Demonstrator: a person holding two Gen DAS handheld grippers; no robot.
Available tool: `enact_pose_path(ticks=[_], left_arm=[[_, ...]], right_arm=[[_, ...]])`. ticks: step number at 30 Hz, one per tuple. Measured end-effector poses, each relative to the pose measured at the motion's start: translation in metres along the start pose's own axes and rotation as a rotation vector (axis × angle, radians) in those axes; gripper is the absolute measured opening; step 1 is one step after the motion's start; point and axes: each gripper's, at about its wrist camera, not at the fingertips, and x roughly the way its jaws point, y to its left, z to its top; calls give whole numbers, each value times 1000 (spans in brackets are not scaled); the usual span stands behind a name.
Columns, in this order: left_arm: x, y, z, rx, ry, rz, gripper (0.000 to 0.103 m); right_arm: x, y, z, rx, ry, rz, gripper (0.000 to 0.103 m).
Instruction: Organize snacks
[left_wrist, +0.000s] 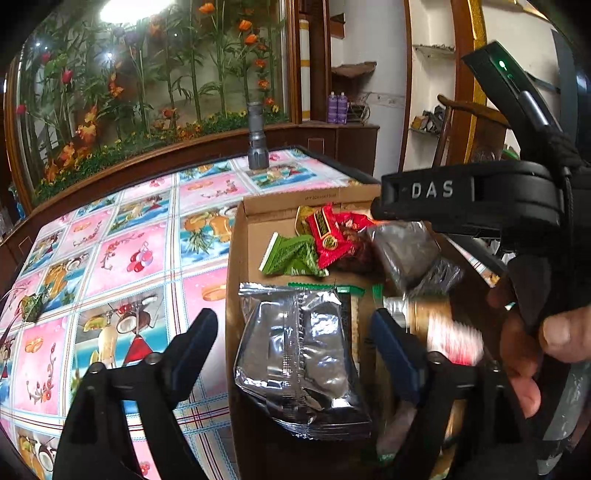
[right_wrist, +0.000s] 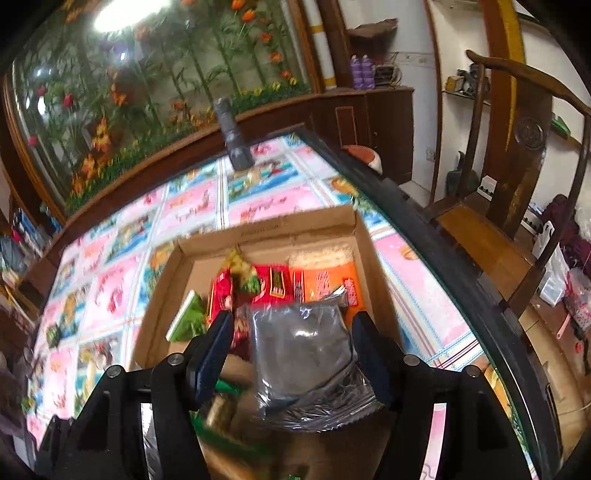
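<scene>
Left wrist view: the left claw (left_wrist: 291, 354) is seen spread wide over the near end of a cardboard box (left_wrist: 236, 280) set on the bench (left_wrist: 122, 258). A silver foil packet (left_wrist: 299, 362) lies between its fingers (left_wrist: 195, 343), with a gap on either side; it is not gripped. Further in the box, a green packet (left_wrist: 291, 254) and a red packet (left_wrist: 332, 236) are noted. The right claw's body is seen at the right, held by a hand (left_wrist: 532, 350). A grey flashlight (left_wrist: 256, 136) stands upright at the far end of the bench.

Right wrist view: the right claw (right_wrist: 291, 350) is spread over the box (right_wrist: 155, 314). A dark clear-wrapped packet (right_wrist: 306, 354) sits between its fingers (right_wrist: 369, 350); whether the pads press on it cannot be told. An orange packet (right_wrist: 325, 284) lies beyond it. A wooden chair (right_wrist: 517, 177) stands just beside the bench.
</scene>
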Motion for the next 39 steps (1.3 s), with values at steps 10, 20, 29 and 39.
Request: enact_pose_path(ticks=[10,20,29,39], left_arm=[[-35,16,1,12,-102,58,100],[-70,48,-12,-33,-128,54,102],[-99,73,-41,-63,-85,108,103],[-112,86,-56,-70,-60,138,103]], right_arm=[[-50,-22,-9,168,-283,-96,81],[-118,0,-60,93,-507,-165,90],[-152,34,-101,19,-678,-160,102],[-142,64,-115,-117,-663,-168,102]])
